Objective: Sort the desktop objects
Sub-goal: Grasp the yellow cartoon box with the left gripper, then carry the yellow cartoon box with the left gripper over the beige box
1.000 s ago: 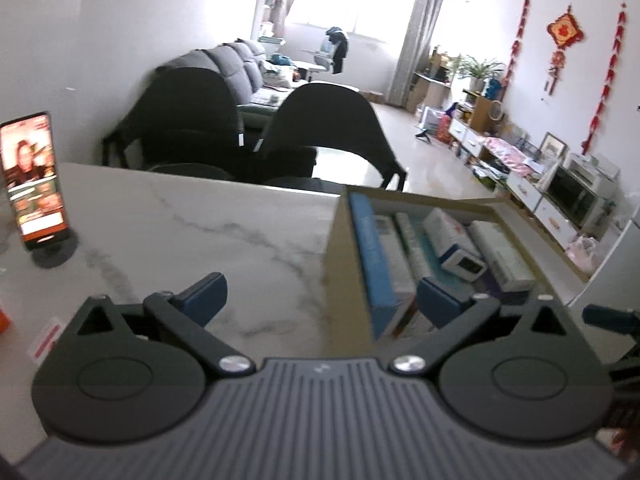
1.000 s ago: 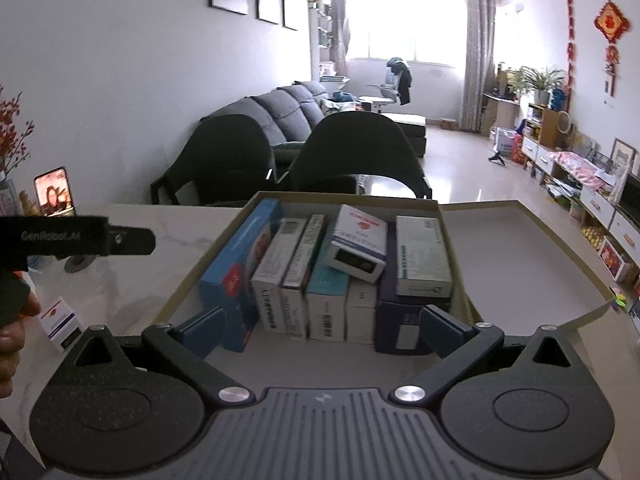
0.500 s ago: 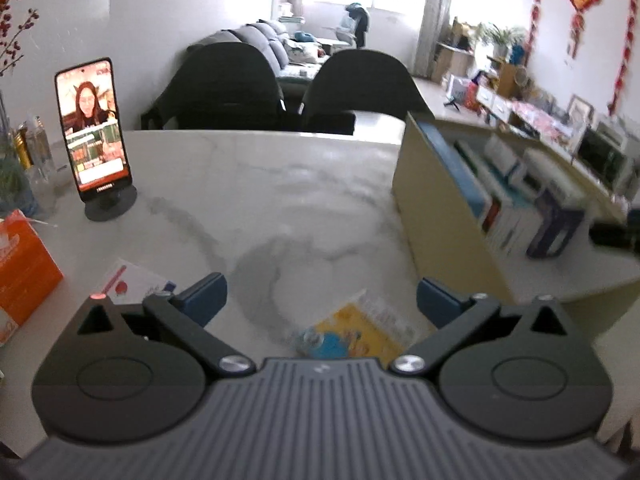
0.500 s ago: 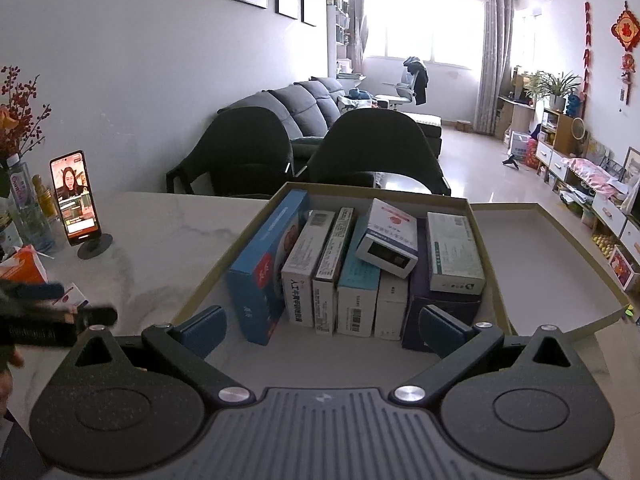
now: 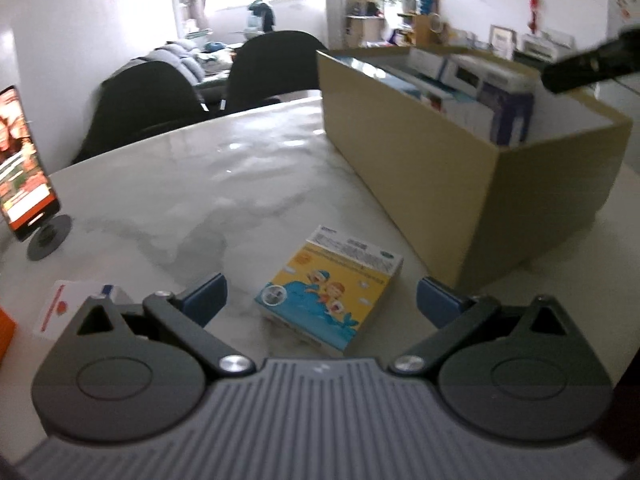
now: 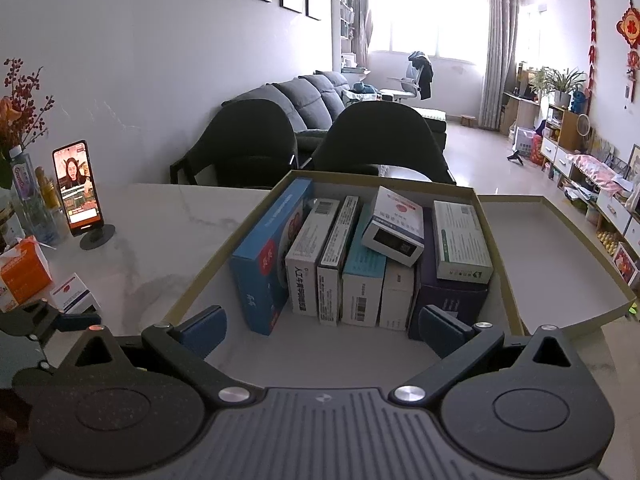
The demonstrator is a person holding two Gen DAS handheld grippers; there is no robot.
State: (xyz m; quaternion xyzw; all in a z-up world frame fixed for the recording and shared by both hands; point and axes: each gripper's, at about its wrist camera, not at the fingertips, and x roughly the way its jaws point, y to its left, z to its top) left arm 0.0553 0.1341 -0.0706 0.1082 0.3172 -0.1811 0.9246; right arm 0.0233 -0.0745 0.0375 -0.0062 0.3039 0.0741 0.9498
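Note:
A yellow and blue medicine box (image 5: 330, 286) lies flat on the marble table, just left of the cardboard box (image 5: 460, 184). My left gripper (image 5: 320, 300) is open, low over the table, with the medicine box between its fingers and untouched. My right gripper (image 6: 320, 326) is open and empty, over the near end of the cardboard box (image 6: 208, 276), which holds several upright medicine boxes (image 6: 356, 264). A white box with a red mark (image 5: 68, 306) lies on the table at the left; it also shows in the right wrist view (image 6: 74, 294).
A phone on a stand (image 6: 78, 192) plays a video at the table's left. An orange tissue pack (image 6: 22, 274), bottles and a vase stand by it. The box lid (image 6: 560, 256) lies to the right. Two dark chairs (image 6: 380, 136) stand behind the table.
My left gripper has swung left away from the cardboard box and dropped low, bringing the yellow and blue box between its fingers. My right gripper has drawn back slightly.

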